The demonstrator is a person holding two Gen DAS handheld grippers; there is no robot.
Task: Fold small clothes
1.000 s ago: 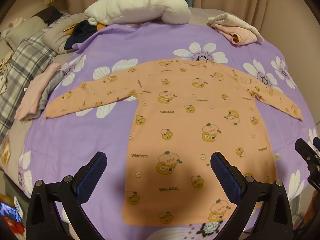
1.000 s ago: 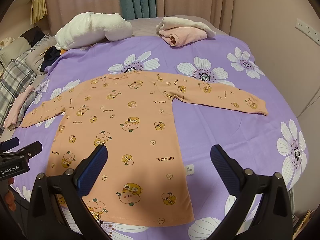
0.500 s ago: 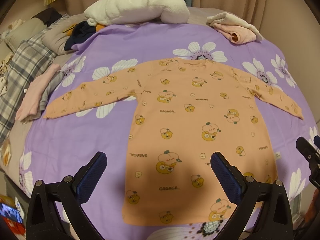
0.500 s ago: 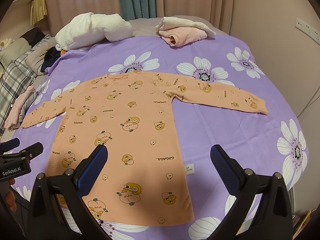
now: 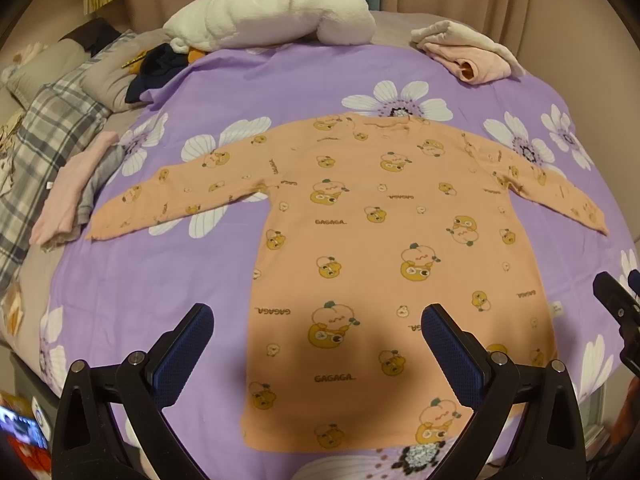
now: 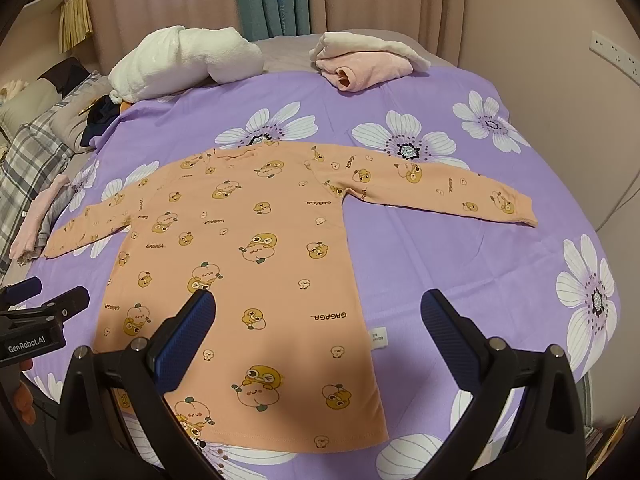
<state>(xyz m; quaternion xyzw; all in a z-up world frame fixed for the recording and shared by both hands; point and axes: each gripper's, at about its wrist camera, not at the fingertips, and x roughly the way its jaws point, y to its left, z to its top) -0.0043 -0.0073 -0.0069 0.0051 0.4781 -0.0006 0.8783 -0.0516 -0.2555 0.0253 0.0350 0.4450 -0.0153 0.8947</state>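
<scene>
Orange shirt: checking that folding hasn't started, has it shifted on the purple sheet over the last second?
No. The orange shirt lies flat, its collar beside the same white flower.

Orange shirt (image 5: 384, 248) matt soft cloth; purple sheet (image 5: 160, 288) smooth cloth; white blanket (image 5: 272, 12) fluffy plush.

Black claws (image 5: 318, 344), blue ribbed pads (image 6: 186, 330)
</scene>
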